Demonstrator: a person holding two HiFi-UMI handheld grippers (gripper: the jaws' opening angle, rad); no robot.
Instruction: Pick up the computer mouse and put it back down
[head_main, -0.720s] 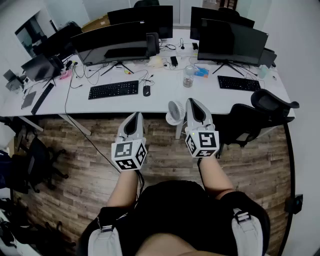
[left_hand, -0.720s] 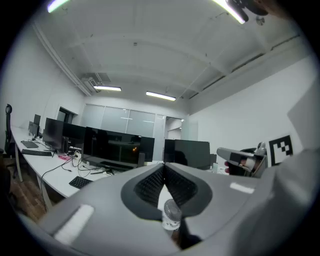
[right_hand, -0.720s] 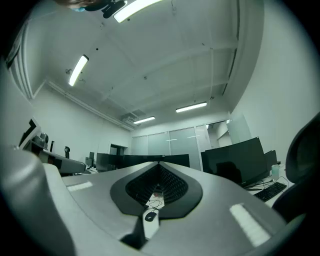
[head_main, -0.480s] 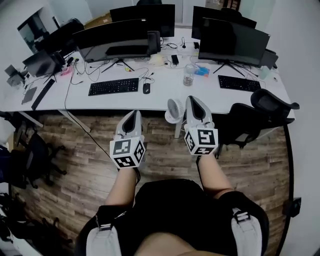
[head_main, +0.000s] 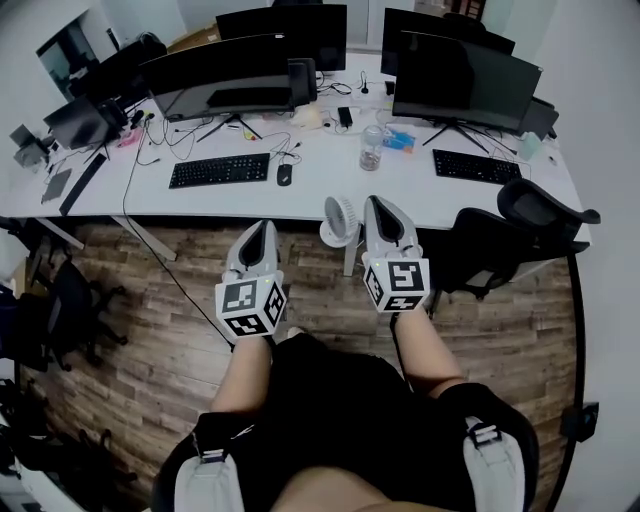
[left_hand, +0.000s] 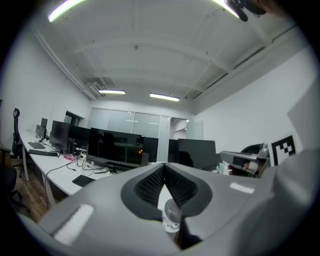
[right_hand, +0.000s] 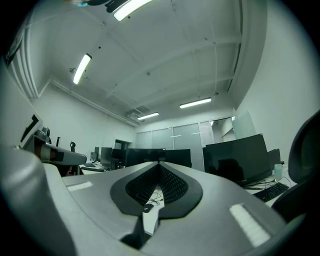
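The black computer mouse lies on the white desk, just right of a black keyboard. Both grippers hang in the air short of the desk's front edge, over the wooden floor. My left gripper is shut and empty, below and slightly left of the mouse. My right gripper is also shut and empty, to the mouse's right. In the right gripper view the jaw tips meet, and the mouse shows small below them. The left gripper view shows its tips closed together.
A small white fan stands at the desk's front edge between the two grippers. Monitors, a second keyboard, a clear jar and cables crowd the desk. A black office chair sits at the right.
Both grippers stay shut and side by side. They and the whole view have drifted slightly up and left in the picture.
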